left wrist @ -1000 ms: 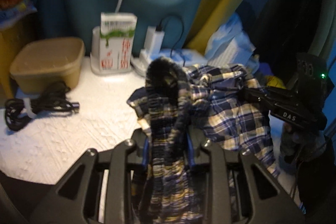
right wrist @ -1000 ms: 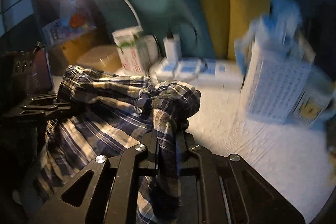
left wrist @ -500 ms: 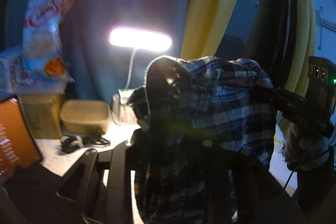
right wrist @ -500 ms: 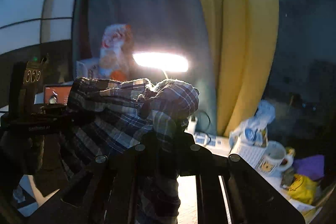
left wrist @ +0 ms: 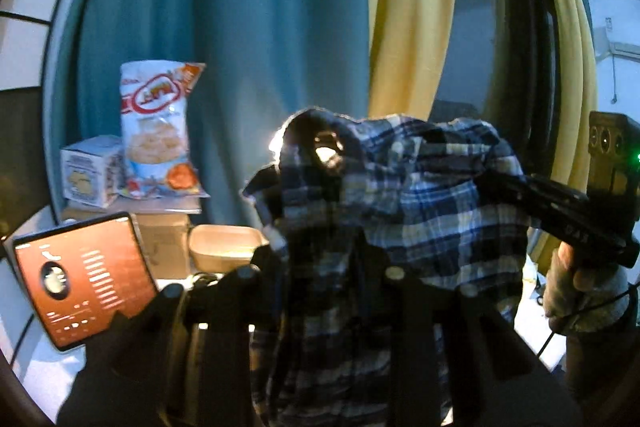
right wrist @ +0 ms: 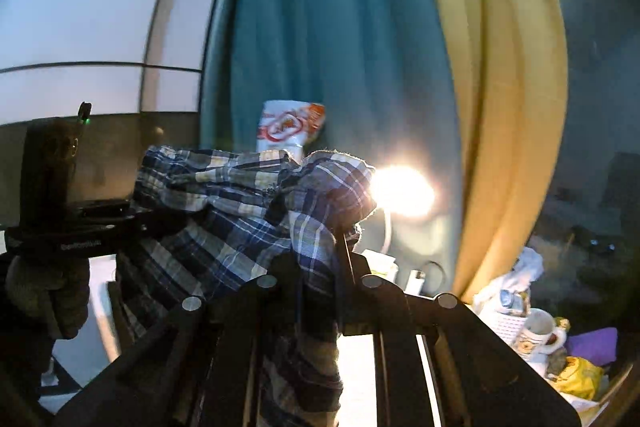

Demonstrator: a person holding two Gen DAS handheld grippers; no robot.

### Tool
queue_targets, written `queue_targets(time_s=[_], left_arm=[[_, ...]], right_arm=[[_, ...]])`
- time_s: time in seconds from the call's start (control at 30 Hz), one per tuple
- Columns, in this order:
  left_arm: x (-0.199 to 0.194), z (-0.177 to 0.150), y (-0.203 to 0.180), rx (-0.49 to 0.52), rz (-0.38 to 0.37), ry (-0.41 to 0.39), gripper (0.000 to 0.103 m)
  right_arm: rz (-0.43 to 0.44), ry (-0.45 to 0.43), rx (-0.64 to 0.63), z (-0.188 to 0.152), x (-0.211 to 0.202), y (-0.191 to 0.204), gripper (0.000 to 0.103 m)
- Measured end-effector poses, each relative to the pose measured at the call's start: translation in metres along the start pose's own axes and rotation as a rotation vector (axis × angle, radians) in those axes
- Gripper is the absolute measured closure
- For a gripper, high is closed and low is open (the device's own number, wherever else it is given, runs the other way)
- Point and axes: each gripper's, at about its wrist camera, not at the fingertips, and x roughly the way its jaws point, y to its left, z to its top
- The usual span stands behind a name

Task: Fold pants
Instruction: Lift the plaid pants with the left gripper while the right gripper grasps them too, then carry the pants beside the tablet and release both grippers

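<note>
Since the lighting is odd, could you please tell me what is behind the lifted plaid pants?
Behind the blue plaid pants a lit desk lamp glares at their right edge, before the teal curtain. A snack bag peeks above. The lamp's base is covered.

The left gripper (left wrist: 320, 259) is clamped on a bunched edge of the plaid pants (left wrist: 420, 211), held up before a teal curtain (left wrist: 260, 27). The right gripper (left wrist: 496, 187) pinches the cloth's far side, and a snack bag (left wrist: 158, 131) stands at left.
</note>
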Motion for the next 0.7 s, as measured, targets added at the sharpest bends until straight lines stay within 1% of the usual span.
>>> queue_targets(time_s=[0.2,0.3,0.37,0.47,0.6,0.7], left_arm=[[-0.023,-0.011,0.028,-0.012,0.066,0.016,0.075],[-0.024,-0.019,0.043,-0.018,0.092,0.048,0.075],[-0.018,-0.027,0.054,-0.023,0.108,0.079,0.075],[0.004,-0.041,0.07,-0.023,0.126,0.133,0.075],[0.057,-0.067,0.1,-0.054,0.149,0.24,0.075],[0.096,-0.087,0.121,-0.077,0.153,0.32,0.075]], right_arm=[[0.069,0.018,0.053,-0.009,0.016,0.026,0.091],[0.099,0.046,0.085,-0.017,0.034,0.033,0.091],[0.112,0.072,0.099,-0.024,0.047,0.036,0.091],[0.115,0.129,0.119,-0.04,0.079,0.04,0.091],[0.105,0.241,0.163,-0.073,0.138,0.034,0.091],[0.097,0.312,0.196,-0.097,0.173,0.025,0.091]])
